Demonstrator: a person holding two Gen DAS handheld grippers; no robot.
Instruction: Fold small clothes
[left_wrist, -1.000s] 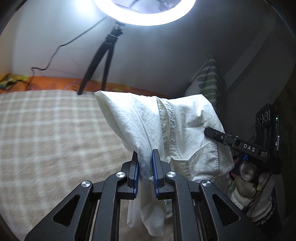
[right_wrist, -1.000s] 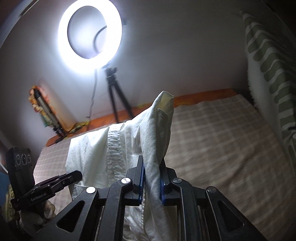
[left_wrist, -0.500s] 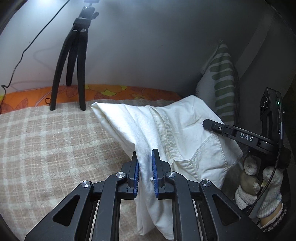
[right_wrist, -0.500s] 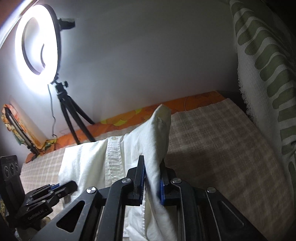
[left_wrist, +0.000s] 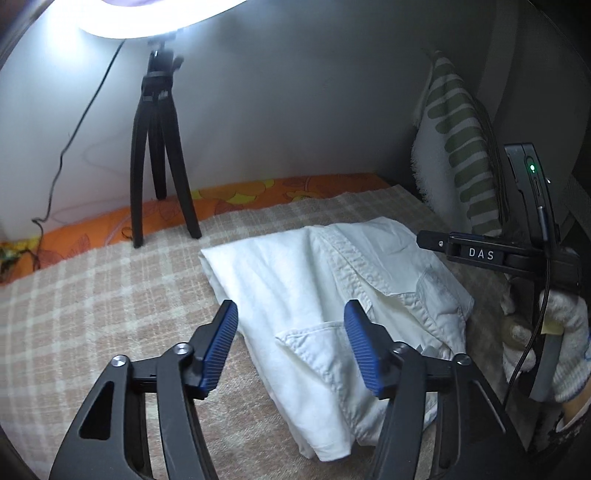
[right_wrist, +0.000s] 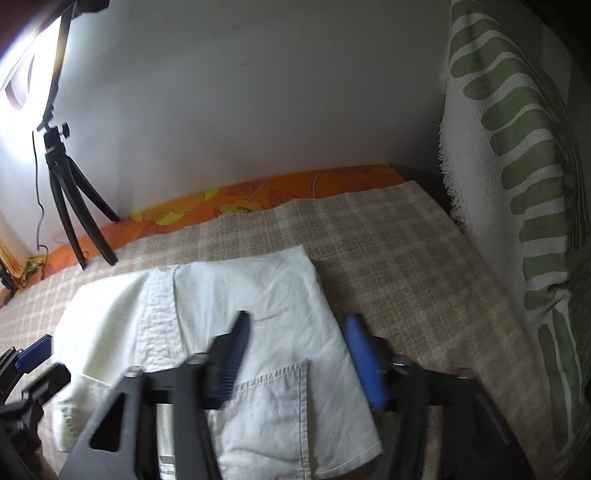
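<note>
A: Garment (left_wrist: 314, 291) lies flat on the checked blanket (left_wrist: 92, 295), centre to lower right of the left wrist frame. White, small, with a button placket and a patch pocket facing up. It looks folded over on itself already; how many layers, I can't tell.

B: Grippers?

A: Left gripper (left_wrist: 290, 347) is released, blue pads spread wide, nothing between them. It hangs over the garment's near edge. Right gripper (right_wrist: 299, 354) is likewise spread apart and empty, low centre of the right wrist frame, over the pocket; its fingers are blurred.

B: Step in hand?

A: My read: a fold has just been laid and the next one needs a fresh grasp. To do it well, take the two near corners level with each other, pinch every layer at the edge and not just the top one, lift only enough to clear the blanket, and carry both sides over evenly so the placket stays straight. Thin cotton like this likely slips and bunches if dragged.

B: Risk?

A: Catching the blanket along with the cloth. Also the ring light tripod (left_wrist: 159, 147), upper left of the frame, stands near the far edge.

B: Containers?

A: None in view. No basket, no bin, no stack. Only a green striped cushion (right_wrist: 517, 184) along the right side.
</note>
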